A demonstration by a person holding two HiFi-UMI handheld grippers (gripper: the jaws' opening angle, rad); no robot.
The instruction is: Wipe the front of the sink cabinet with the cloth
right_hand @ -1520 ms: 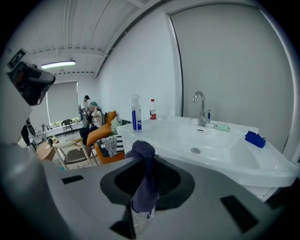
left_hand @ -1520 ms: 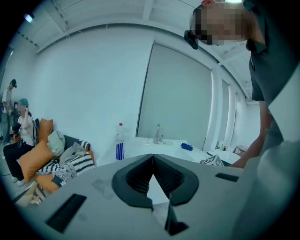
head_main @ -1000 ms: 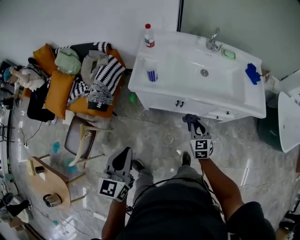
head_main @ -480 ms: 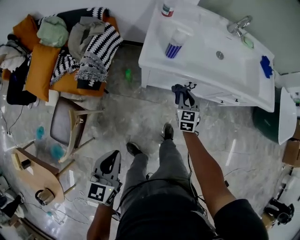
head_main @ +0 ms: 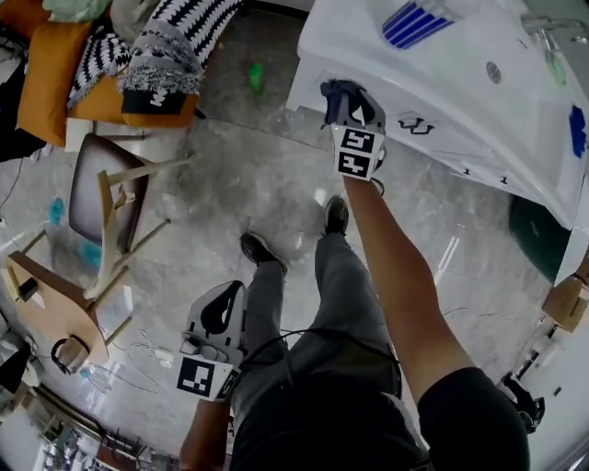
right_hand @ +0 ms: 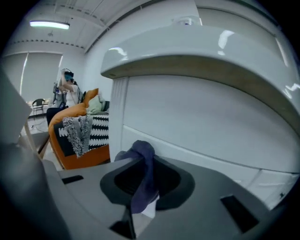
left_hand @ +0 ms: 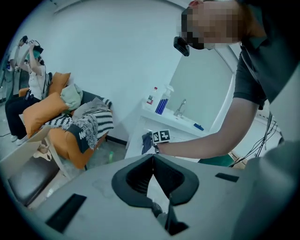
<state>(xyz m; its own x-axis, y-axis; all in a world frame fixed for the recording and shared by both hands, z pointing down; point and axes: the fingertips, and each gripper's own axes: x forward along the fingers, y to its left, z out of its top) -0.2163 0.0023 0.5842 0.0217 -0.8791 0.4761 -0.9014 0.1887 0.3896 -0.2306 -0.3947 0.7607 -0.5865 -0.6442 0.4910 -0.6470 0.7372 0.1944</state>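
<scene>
The white sink cabinet (head_main: 433, 129) fills the top right of the head view; its front panel (right_hand: 197, 117) looms close in the right gripper view. My right gripper (head_main: 348, 103) is shut on a dark blue cloth (right_hand: 143, 176), held at the cabinet's front near its left corner; the cloth (head_main: 339, 95) bunches at the jaws against the panel. My left gripper (head_main: 223, 313) hangs low beside the person's left leg, far from the cabinet, its jaws closed together with nothing between them (left_hand: 152, 161).
A wooden chair (head_main: 106, 212) stands left on the marble floor. An orange sofa with striped clothes (head_main: 110, 55) lies at the top left. A blue-striped bottle (head_main: 412, 20) and a tap stand on the sink top. A green bin (head_main: 538, 244) sits right of the cabinet.
The person has stepped closer to the cabinet. My right gripper with the cloth has moved up and left to the cabinet's front corner. The left gripper stays low.
</scene>
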